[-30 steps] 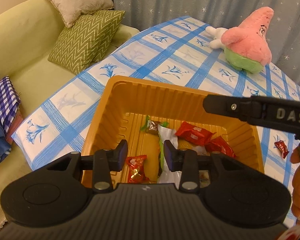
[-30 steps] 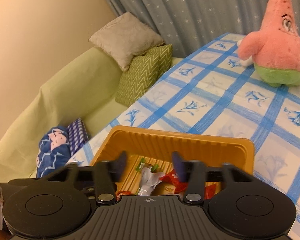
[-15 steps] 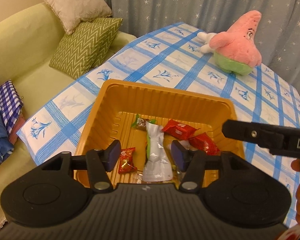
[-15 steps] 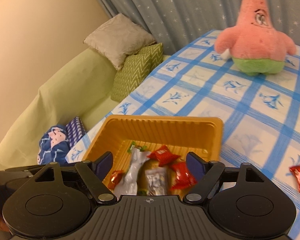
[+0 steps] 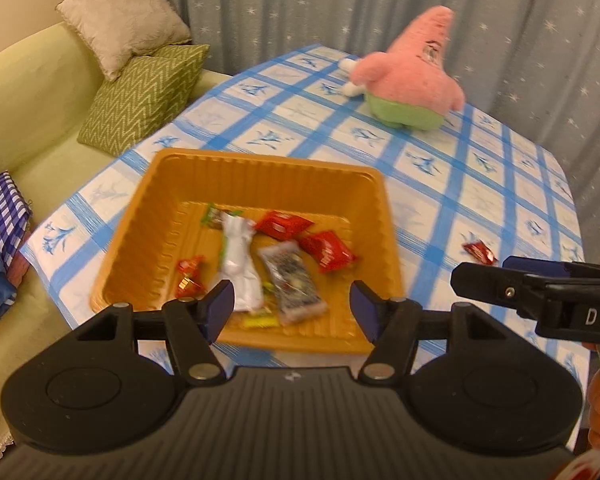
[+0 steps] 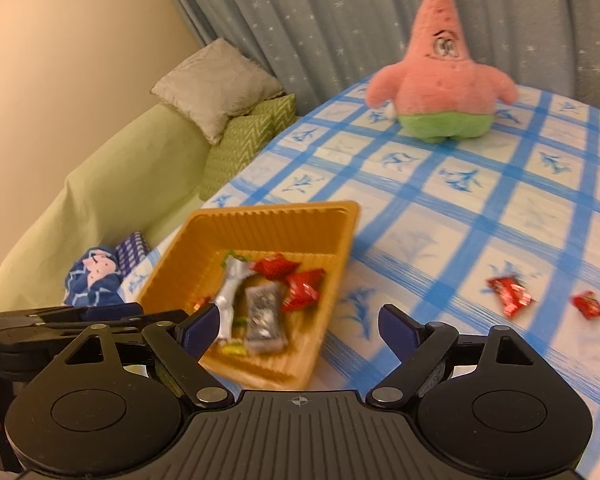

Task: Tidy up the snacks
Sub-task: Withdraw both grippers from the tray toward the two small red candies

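on the table: an orange tray (image 5: 260, 172) sits near the edge by the sofa.
snacks in tray: two red packs (image 5: 284, 224) lie at the back, a white pack (image 5: 240, 264) in the middle, a clear pack of dark bits (image 5: 294, 284) beside it, and a small red candy (image 5: 190, 276) on the left.
snacks left out: two red packs (image 6: 510, 290) lie on the blue checked cloth (image 6: 440, 208), well apart from the tray.
left gripper (image 5: 292, 306): fingers spread wide, holding nothing, up above the near side of the tray.
right gripper (image 6: 296, 326): fingers spread wide, holding nothing, over the tray's right edge.
far end: a pink star toy (image 6: 440, 88) stands on the cloth.
sofa (image 5: 28, 92): green, with two pillows (image 5: 140, 60).
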A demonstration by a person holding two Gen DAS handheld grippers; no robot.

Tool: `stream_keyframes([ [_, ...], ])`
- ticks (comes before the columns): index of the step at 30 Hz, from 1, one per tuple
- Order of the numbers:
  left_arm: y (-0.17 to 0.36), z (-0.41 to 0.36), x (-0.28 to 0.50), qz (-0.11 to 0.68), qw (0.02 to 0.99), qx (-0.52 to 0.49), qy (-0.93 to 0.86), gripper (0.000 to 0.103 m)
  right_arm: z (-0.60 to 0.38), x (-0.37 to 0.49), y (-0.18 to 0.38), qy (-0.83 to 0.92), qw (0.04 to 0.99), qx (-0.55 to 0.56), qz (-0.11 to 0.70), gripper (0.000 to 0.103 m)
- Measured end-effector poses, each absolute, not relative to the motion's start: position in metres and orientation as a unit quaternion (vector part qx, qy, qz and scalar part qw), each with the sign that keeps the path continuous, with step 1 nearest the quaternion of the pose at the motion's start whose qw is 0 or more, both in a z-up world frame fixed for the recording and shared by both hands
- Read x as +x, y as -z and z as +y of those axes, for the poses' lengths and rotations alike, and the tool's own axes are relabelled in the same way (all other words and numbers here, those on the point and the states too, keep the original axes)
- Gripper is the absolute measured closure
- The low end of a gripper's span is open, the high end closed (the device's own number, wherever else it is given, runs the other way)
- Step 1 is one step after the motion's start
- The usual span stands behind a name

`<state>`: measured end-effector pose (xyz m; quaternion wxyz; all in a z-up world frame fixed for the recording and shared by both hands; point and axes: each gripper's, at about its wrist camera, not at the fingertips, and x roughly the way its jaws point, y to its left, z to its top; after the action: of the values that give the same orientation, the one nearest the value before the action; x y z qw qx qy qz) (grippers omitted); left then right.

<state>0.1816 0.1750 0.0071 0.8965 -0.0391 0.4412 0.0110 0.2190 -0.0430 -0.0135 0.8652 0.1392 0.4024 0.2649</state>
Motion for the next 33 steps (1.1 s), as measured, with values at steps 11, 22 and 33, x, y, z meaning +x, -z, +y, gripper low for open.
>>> stream_keyframes([
  [11,-0.008,0.120,0.145,0.450,0.892,-0.031,0.021,0.040,-0.101,0.170,0.020,-0.239,0.868,0.122,0.417,0.017],
  [22,-0.006,0.075,0.117,0.457,0.888,-0.021,0.046,0.038,-0.145,0.133,0.030,-0.224,0.867,0.112,0.431,0.017],
  [33,0.003,0.037,0.107,0.474,0.877,-0.012,0.077,0.037,-0.178,0.116,0.043,-0.202,0.866,0.107,0.445,0.017],
])
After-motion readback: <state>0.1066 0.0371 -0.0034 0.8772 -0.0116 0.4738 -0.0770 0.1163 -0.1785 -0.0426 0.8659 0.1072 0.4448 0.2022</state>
